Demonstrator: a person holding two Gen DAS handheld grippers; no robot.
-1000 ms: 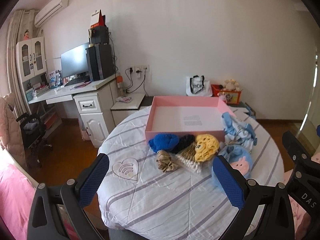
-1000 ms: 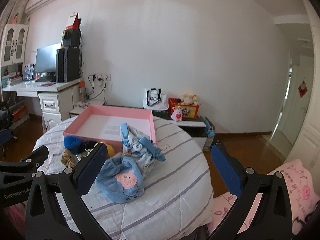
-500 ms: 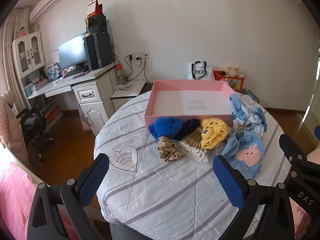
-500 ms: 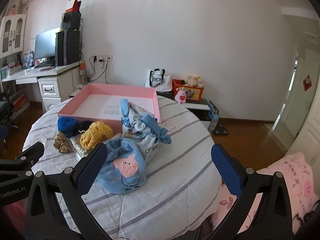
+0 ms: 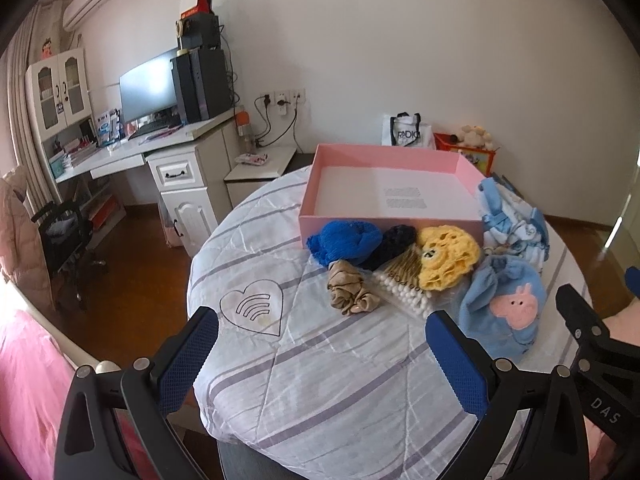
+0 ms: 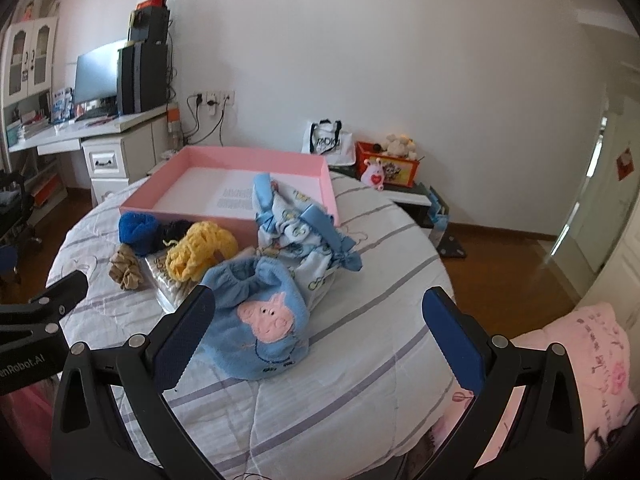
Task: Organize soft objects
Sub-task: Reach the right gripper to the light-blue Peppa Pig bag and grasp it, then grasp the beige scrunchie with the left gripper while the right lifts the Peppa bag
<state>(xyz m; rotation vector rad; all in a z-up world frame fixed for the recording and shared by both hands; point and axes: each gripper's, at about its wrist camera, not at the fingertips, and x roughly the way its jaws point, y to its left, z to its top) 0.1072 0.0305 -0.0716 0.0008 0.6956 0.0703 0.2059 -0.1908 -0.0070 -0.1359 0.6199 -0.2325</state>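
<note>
A pink tray (image 5: 360, 156) (image 6: 328, 188) stands at the far side of the round table (image 5: 320, 380), with nothing inside it. In front of it lie a blue knit piece (image 5: 344, 240) (image 6: 138, 228), a dark navy piece (image 5: 394, 240), a yellow crochet piece (image 5: 448, 256) (image 6: 200, 248), a tan scrunchie (image 5: 350, 294) (image 6: 126, 270), a pack of cotton swabs (image 5: 404, 290), a blue pig pouch (image 5: 504, 312) (image 6: 260, 320) and a blue patterned cloth bag (image 5: 512, 220) (image 6: 300, 232). My left gripper (image 5: 322, 356) is open above the table's near side. My right gripper (image 6: 318, 344) is open just short of the pig pouch.
A white desk (image 5: 160, 152) with a monitor and a black chair (image 5: 64, 236) stand left of the table. A low shelf with a white bag (image 6: 328, 142) and an orange toy box (image 6: 386, 162) lines the wall. Pink bedding (image 6: 580, 360) lies at the near right.
Both grippers have moved closer to the table and tilted down, so the soft things look larger and lower in the views. Nothing on the table has moved.
</note>
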